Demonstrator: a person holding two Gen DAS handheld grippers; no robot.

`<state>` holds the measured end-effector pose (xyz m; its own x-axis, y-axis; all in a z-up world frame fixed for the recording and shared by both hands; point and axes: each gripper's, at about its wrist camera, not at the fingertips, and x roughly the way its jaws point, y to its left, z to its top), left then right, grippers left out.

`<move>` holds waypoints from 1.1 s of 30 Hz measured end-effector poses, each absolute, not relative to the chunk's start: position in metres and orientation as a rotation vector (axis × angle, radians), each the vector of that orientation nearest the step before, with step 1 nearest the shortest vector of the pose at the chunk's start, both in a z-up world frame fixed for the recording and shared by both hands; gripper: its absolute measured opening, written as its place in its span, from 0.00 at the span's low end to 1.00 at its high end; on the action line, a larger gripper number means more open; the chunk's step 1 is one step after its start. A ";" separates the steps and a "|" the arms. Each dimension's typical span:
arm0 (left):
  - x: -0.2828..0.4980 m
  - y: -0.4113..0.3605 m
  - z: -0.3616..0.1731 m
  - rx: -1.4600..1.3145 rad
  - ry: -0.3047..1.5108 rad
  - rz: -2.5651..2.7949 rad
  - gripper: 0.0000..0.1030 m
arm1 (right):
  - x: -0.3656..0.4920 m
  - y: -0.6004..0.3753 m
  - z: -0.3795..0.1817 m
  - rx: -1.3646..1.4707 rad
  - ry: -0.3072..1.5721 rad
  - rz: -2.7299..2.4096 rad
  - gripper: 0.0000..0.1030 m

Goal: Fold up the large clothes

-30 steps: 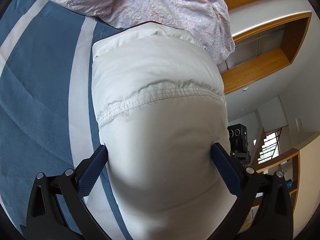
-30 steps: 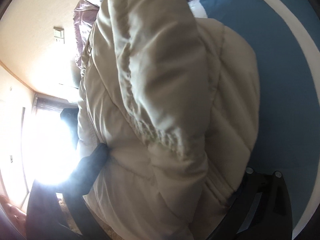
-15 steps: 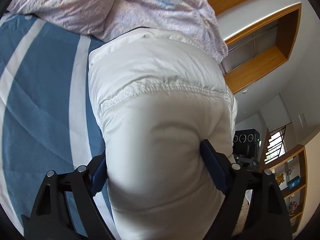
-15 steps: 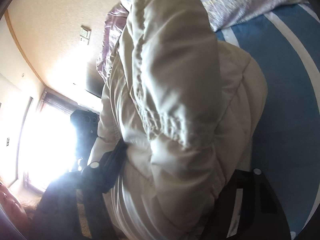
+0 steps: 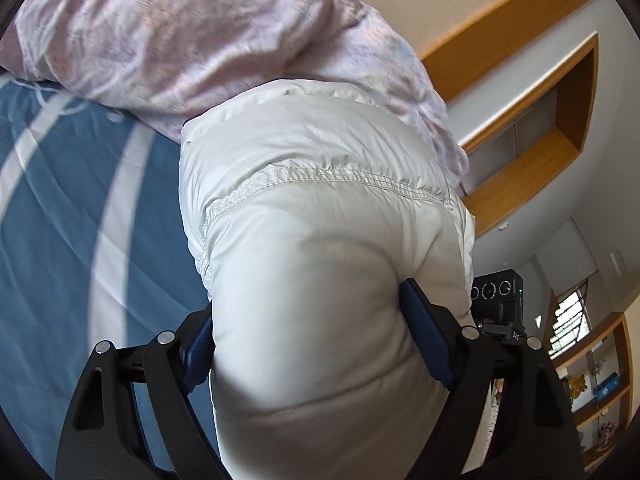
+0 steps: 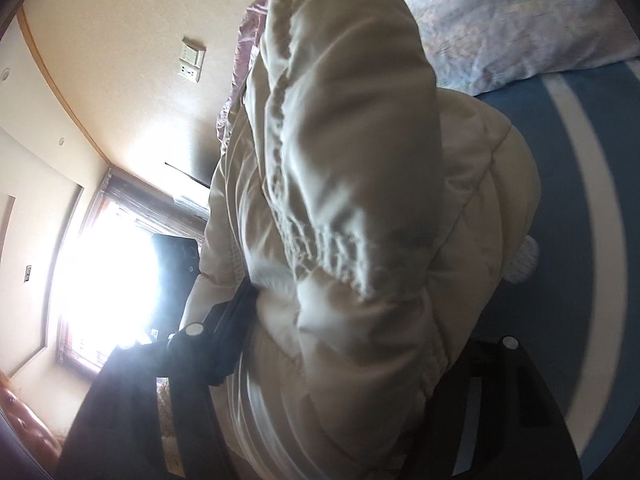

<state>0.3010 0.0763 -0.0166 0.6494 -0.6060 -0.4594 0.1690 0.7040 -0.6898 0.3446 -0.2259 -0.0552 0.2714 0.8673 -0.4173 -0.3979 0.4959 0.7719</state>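
Left wrist view: the left claw (image 5: 308,344) has its blue pads pressed into a thick bundle of the puffy off-white quilted jacket (image 5: 320,248), which rises off the blue white-striped bed cover (image 5: 80,240) toward the crumpled pink floral duvet (image 5: 180,32). To fold cleanly, both grips should travel together, keeping the stitched seam level.

Right wrist view: the right claw (image 6: 344,344) clamps a gathered, ridged part of the same jacket between its jaws; only the left finger (image 6: 228,328) shows clearly. The padding looks slippery and springy, so it probably needs firm pressure.

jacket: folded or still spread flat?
Bunched up, not flat: the white puffer jacket bulges between the left gripper pads, above the blue striped sheet.
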 end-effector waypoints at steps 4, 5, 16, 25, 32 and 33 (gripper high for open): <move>0.303 0.097 -0.023 -0.675 0.740 -0.447 0.81 | 0.355 -0.210 -0.059 0.588 0.966 0.928 0.61; 0.303 0.101 -0.025 -0.678 0.739 -0.442 0.81 | 0.356 -0.213 -0.059 0.585 0.970 0.927 0.61; 0.316 0.125 -0.046 -0.639 0.735 -0.347 0.83 | 0.368 -0.223 -0.090 0.607 1.031 0.816 0.68; 0.294 0.108 -0.011 -0.331 0.676 -0.190 0.88 | 0.335 -0.241 -0.068 0.483 0.972 0.587 0.87; 0.253 0.080 0.025 -0.096 0.577 -0.113 0.92 | 0.284 -0.264 0.001 0.329 0.624 0.271 0.79; 0.248 0.076 0.027 -0.088 0.572 -0.118 0.92 | 0.282 -0.252 0.005 0.309 0.608 0.288 0.72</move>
